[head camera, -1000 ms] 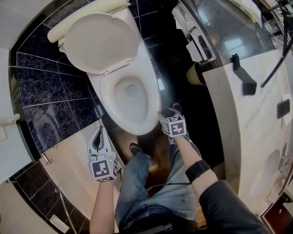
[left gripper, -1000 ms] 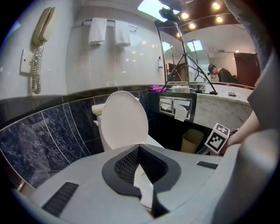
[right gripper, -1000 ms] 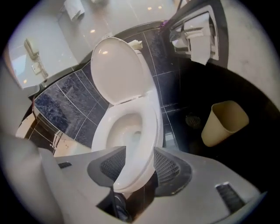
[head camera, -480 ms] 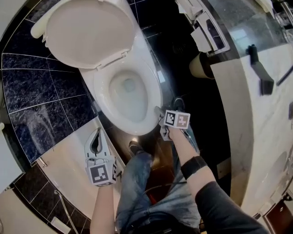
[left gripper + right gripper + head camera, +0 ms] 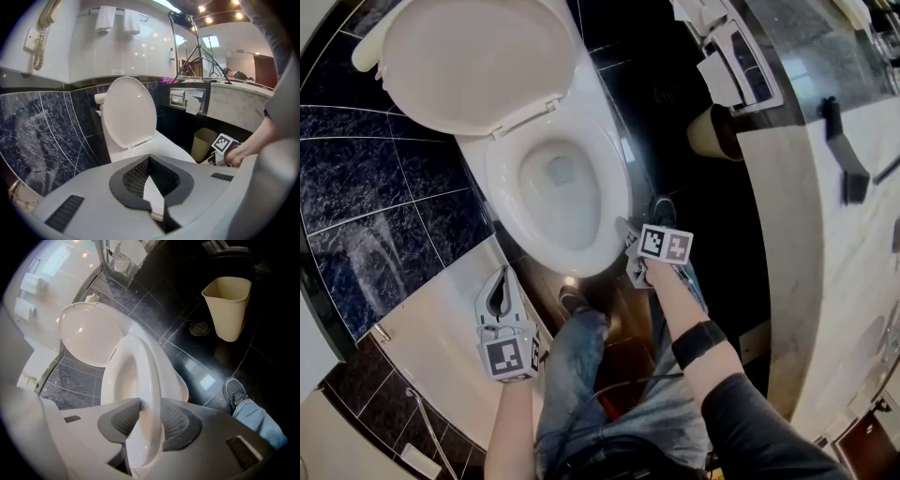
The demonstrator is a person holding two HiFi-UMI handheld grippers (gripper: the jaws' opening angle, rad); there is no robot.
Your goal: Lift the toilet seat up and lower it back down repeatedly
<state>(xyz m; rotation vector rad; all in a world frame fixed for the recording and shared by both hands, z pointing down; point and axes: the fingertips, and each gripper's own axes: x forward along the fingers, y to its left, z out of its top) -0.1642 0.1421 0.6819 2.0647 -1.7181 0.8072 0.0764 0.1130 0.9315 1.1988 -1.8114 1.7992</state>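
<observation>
Two claws: right claw point(image 5: 147, 423) just closing, I see it clamped on seat point(image 5: 143, 376) front edge; left claw point(image 5: 151, 183) pinched together, empty; lid point(image 5: 473, 61) top cropped.

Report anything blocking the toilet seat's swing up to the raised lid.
Nothing visible does. The toilet seat is down; the jaws of the right gripper have just been closing on its front rim, and the lid stands raised behind, with open air between.

Black tiled floor point(image 5: 187, 329), pale counter point(image 5: 853, 281) (marbled), beige bin point(image 5: 229, 305)
</observation>
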